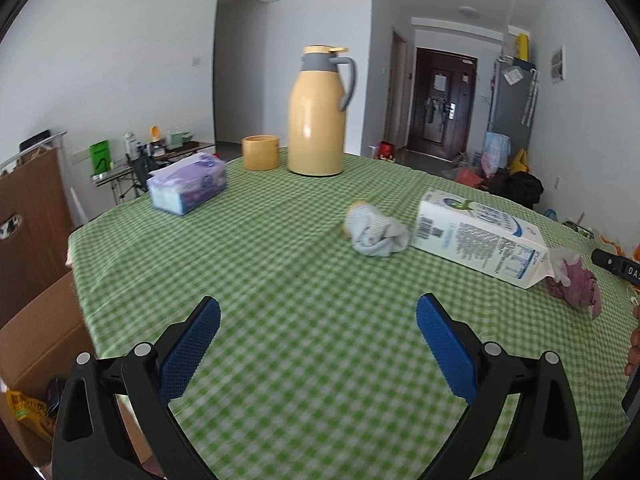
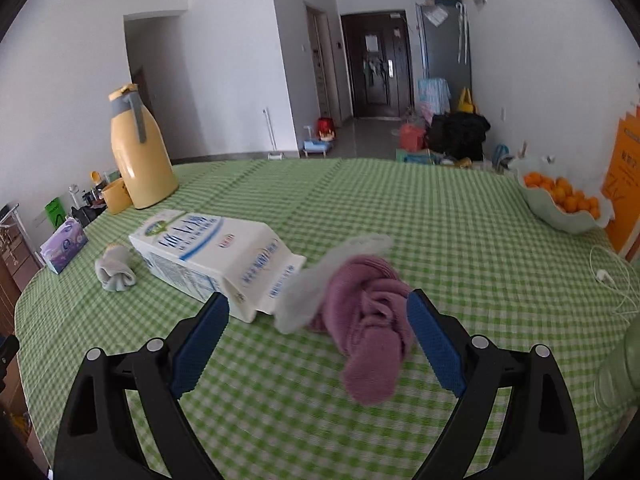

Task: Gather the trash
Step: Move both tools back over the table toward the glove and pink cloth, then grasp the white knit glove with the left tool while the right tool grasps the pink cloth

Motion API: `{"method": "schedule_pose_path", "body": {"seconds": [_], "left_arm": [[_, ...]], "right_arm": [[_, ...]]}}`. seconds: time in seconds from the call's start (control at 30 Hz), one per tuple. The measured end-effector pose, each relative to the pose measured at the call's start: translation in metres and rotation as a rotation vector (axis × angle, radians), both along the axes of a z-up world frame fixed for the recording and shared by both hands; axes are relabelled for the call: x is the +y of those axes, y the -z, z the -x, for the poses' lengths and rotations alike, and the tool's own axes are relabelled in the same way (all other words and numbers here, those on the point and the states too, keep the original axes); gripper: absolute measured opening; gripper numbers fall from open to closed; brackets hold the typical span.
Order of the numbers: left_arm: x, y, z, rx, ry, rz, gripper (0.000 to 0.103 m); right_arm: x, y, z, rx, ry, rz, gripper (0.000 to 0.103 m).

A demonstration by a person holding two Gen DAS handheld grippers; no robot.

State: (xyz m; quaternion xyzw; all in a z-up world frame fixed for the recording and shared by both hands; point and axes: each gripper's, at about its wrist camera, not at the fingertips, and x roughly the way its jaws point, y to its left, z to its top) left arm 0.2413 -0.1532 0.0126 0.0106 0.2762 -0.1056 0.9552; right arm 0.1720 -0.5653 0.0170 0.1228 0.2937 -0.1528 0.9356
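Right up close, the purple sock [image 2: 370, 336] sits crumpled between the wide-apart fingers of the right hand-held gripper [image 2: 318, 334], not clamped yet, so I'd guess it's getting lined up for a grab. A whitish scrap [image 2: 320, 280] is tangled with it, touching the tipped-over milk carton [image 2: 208, 256] just behind. The grey sock [image 2: 116, 270] lies past the carton, toward the bench's left edge. The left hand-held gripper [image 1: 318, 344] hangs spread over bare green checked cloth [image 1: 280, 264], empty. Thermos [image 1: 318, 116] and tissue pack [image 1: 188, 184] sit at the far edge, probably not trash.
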Motion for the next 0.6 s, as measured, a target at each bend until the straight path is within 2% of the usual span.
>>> {"method": "schedule_pose_path", "body": {"seconds": [0.2, 0.23, 0.33, 0.4, 0.47, 0.6], "left_arm": [[-0.033, 0.0, -0.027, 0.03, 0.05, 0.011, 0.095], [-0.037, 0.001, -0.032, 0.042, 0.051, 0.014, 0.095], [-0.043, 0.006, -0.051, 0.078, 0.048, 0.028, 0.095], [-0.049, 0.012, -0.065, 0.096, 0.061, 0.028, 0.095], [-0.056, 0.017, -0.077, 0.102, 0.072, 0.005, 0.095], [-0.071, 0.027, -0.105, 0.125, 0.089, -0.024, 0.095]], "right_arm": [[-0.019, 0.02, -0.006, 0.074, 0.005, -0.058, 0.085], [-0.024, 0.024, -0.005, 0.08, 0.01, -0.074, 0.074], [-0.033, 0.037, -0.008, 0.124, 0.009, -0.123, 0.052], [-0.035, 0.04, -0.008, 0.154, 0.013, -0.106, 0.038], [-0.039, 0.037, -0.004, 0.143, 0.01, -0.121, 0.022], [-0.048, 0.031, 0.005, 0.12, 0.015, -0.134, 0.02]]}}
